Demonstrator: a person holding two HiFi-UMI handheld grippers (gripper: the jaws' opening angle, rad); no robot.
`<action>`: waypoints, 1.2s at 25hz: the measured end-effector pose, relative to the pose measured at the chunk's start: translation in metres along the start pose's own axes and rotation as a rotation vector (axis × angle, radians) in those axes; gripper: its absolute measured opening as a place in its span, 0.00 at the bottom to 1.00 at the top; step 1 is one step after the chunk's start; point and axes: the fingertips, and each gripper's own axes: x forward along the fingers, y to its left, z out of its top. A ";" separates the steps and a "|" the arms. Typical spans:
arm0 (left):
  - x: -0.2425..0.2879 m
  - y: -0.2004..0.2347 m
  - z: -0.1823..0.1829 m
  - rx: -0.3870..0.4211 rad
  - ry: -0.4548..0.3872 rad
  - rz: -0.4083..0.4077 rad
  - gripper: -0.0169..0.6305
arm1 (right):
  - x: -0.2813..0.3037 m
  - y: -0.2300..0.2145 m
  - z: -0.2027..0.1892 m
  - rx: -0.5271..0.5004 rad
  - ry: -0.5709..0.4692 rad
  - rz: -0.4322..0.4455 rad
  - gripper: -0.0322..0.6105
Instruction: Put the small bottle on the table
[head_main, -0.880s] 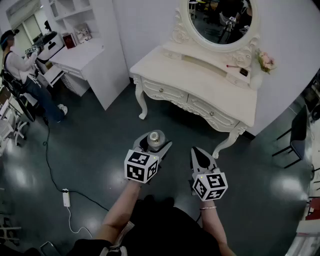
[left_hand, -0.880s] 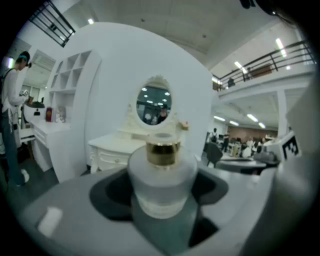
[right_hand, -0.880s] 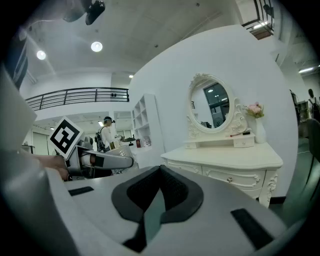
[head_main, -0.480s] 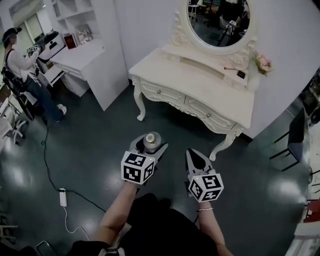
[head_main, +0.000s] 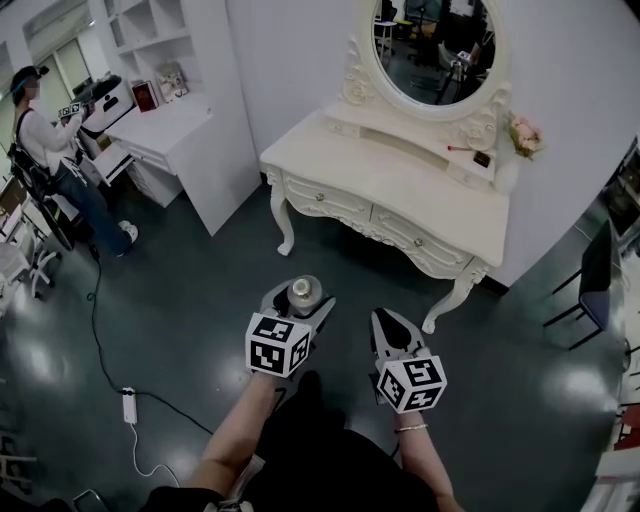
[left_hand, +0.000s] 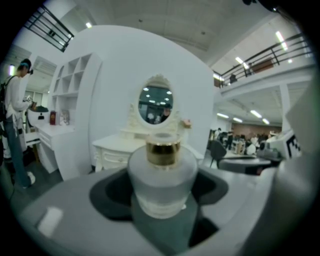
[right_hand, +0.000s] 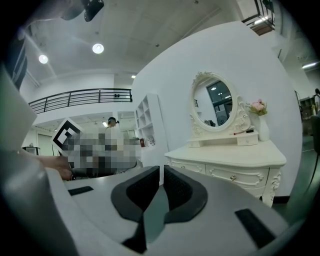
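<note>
**Left claw** (head_main: 299, 297): jaws spread wide and clamped on the small bottle (left_hand: 161, 175), one pad on each side of its body. The bottle is frosted and round-shouldered with a gold collar, and it stands upright in the grip. It is held in the air above the dark floor (head_main: 180, 290), on the near side of the dressing table and well apart from it.

**Right claw** (right_hand: 161, 172): jaws drawn together with nothing between them. It is held just right of the left claw, at about the same height.

**Dressing table** (head_main: 400, 185): cream, with carved legs and two drawers in front. Its tabletop lies beyond both claws. An oval mirror (head_main: 435, 45) stands at its far edge and pink flowers (head_main: 524, 130) at its far right corner.

**Left of scene**: a white desk (head_main: 165, 115) with shelves above it. A person (head_main: 45, 140) stands at its far-left end.

**Floor, near left**: a white power strip (head_main: 128, 404) on a dark cable.

**Right edge**: a dark chair (head_main: 595, 275).
</note>
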 end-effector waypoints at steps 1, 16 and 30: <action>0.002 0.002 0.000 0.001 0.002 -0.001 0.55 | 0.003 -0.001 0.000 0.001 0.001 0.000 0.06; 0.101 0.083 0.021 -0.017 0.026 0.003 0.55 | 0.111 -0.046 0.010 0.006 0.041 -0.004 0.06; 0.198 0.181 0.067 0.011 0.039 -0.014 0.55 | 0.250 -0.079 0.049 0.005 0.055 -0.013 0.06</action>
